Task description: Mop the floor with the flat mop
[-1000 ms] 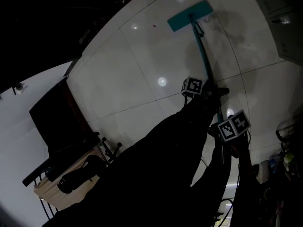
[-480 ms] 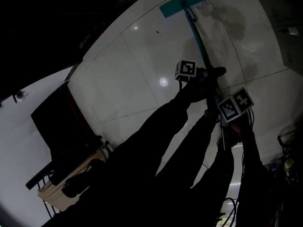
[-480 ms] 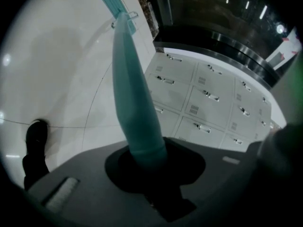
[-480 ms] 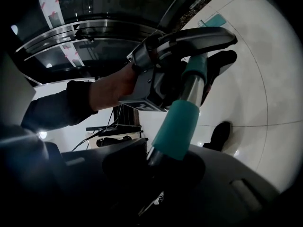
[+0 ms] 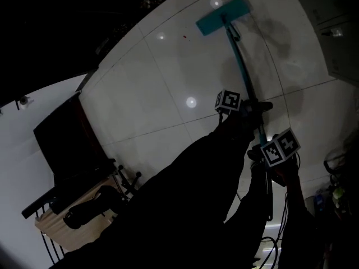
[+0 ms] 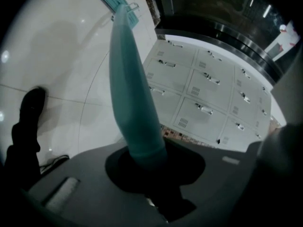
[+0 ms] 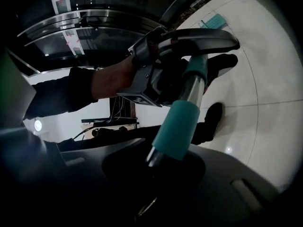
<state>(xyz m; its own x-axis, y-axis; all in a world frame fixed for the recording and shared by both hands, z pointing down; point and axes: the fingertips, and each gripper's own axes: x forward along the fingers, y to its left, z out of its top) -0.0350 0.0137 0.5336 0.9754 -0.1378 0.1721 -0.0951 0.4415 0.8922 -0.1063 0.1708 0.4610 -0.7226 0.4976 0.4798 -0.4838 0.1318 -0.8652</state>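
Left gripper view: the left gripper [image 6: 147, 171] has its jaws closed tight around the teal handle [image 6: 129, 89] of the flat mop, and the shaft rises straight out of the dark opening between them. The handle runs away from the jaws to the teal mop head [image 6: 115, 1], which lies flat on the pale tiled floor [image 6: 61, 56] at the far end. A dark shoe [image 6: 29, 109] stands on the tiles to the left of the shaft, and a wall of grey lockers [image 6: 203, 93] fills the right of the frame.

In the right gripper view, the right gripper [image 7: 150, 171] is likewise clamped on the same handle, nearer its upper end, just below a teal sleeve [image 7: 177, 126] that sits over a silvery section of the pole. Beyond it, the person's hand [image 7: 112, 77] holds the left gripper further down the pole.

From the head view, the two grippers sit one behind the other along the handle, the left nearer the mop head and the right nearer the person's body. The pole slants up and to the left across the glossy tiles, where lights reflect as bright spots [image 5: 191, 101]. The mop head rests near the top of the frame, well apart from both grippers. A dark flat panel [image 5: 67, 142] stands at the left edge of the tiles.
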